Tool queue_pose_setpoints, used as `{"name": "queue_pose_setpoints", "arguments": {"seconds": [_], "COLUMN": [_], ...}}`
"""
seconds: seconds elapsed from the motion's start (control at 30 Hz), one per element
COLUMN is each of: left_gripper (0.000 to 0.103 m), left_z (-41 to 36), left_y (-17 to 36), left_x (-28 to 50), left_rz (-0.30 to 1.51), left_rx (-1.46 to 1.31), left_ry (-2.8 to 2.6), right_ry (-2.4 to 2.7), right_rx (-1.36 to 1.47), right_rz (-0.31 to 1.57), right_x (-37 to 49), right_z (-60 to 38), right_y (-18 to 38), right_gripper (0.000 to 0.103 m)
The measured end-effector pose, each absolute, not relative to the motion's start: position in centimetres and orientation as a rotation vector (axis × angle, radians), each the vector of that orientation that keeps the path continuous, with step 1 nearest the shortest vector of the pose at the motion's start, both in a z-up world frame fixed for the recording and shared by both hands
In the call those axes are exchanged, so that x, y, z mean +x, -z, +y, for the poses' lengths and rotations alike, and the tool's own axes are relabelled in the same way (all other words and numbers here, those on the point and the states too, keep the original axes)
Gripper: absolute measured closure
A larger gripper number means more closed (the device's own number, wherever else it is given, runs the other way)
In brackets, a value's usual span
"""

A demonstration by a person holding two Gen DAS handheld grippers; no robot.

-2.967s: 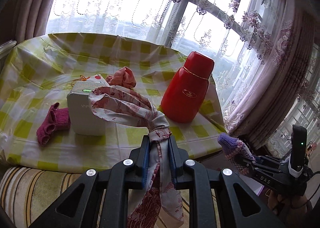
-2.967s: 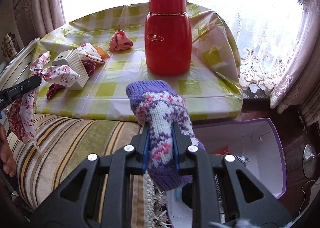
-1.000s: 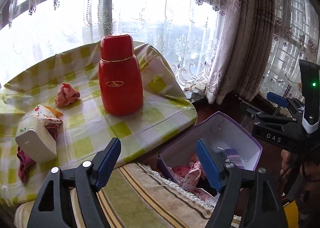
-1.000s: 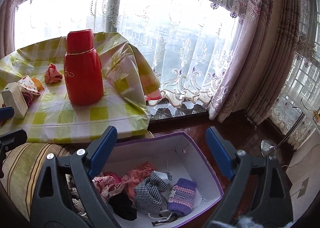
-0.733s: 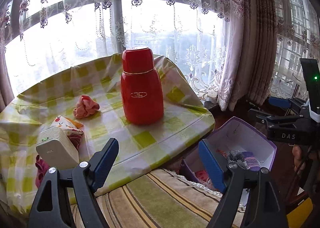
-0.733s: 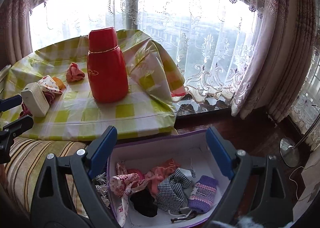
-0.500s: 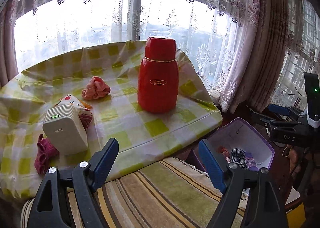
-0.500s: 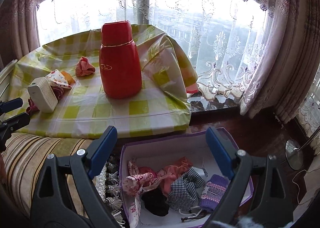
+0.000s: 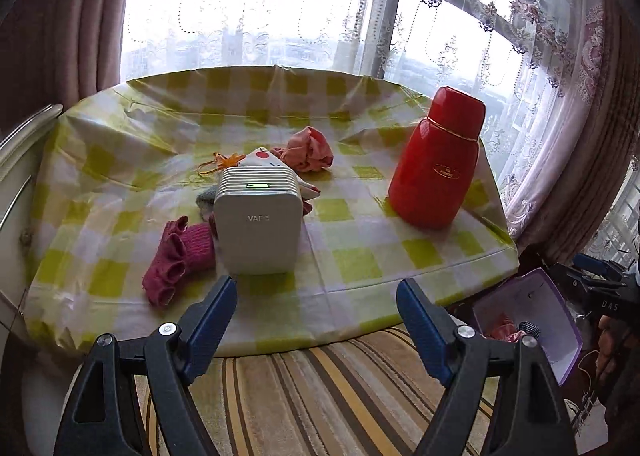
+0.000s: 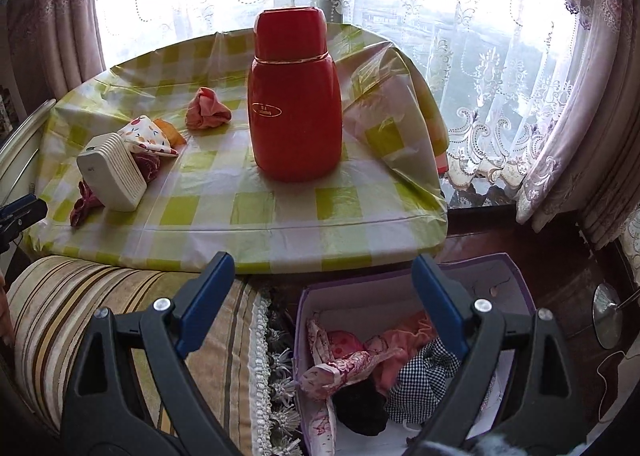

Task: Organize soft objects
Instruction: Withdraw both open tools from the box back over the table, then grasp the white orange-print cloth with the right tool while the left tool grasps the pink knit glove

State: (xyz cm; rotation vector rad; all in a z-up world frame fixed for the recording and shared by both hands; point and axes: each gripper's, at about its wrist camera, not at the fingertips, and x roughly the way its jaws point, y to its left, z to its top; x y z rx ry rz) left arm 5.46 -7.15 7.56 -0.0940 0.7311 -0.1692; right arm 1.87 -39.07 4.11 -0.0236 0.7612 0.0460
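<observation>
The left tongs gape wide, blue pads spread far apart with nothing between them, poised over a striped cushion at the near edge of the table with its yellow-green checked cover. Straight ahead of those tongs stands a white ribbed device, a green light glowing on top. Touching its left side lies a magenta knit glove. Behind the device peeks a white cloth with red fruit print, and just beyond that, a crumpled pink cloth. Off to the right of the tongs, upright and well apart from the pile, is the red thermos.

Over on the other side, the right tongs are equally released, pads splayed, gripping nothing. Directly below and a touch right of them sits a purple box on the floor, already loaded: a red-patterned scarf draped over its left wall, a pink garment beside it, a black-and-white gingham cloth and something black underneath. The right-hand pad hides part of the contents. Ahead of these tongs the thermos stands dead centre; the glove, device and cloths sit far to the left, where the tip of the other tool pokes in at the frame edge.
</observation>
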Motion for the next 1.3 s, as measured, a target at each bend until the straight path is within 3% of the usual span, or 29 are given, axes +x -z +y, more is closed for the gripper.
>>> {"name": "queue_pose_setpoints", "arguments": {"seconds": [0.77,1.3], "left_gripper": [0.021,0.021], "left_z": [2.9,6.0], "left_y": [-4.2,1.2], "left_x": [10.7,17.4], "left_rz": [0.841,1.015], "left_rx": [-0.25,-0.248], "left_ry": [-0.032,-0.046], "right_ry": [-0.171,-0.235], "right_rx": [-0.043,-0.047], "right_rz": [0.848,0.882], "right_x": [7.1,9.7], "right_z": [-33.4,-30.8], "right_y": [-1.8,-1.0], "right_gripper": [0.011,0.011]}}
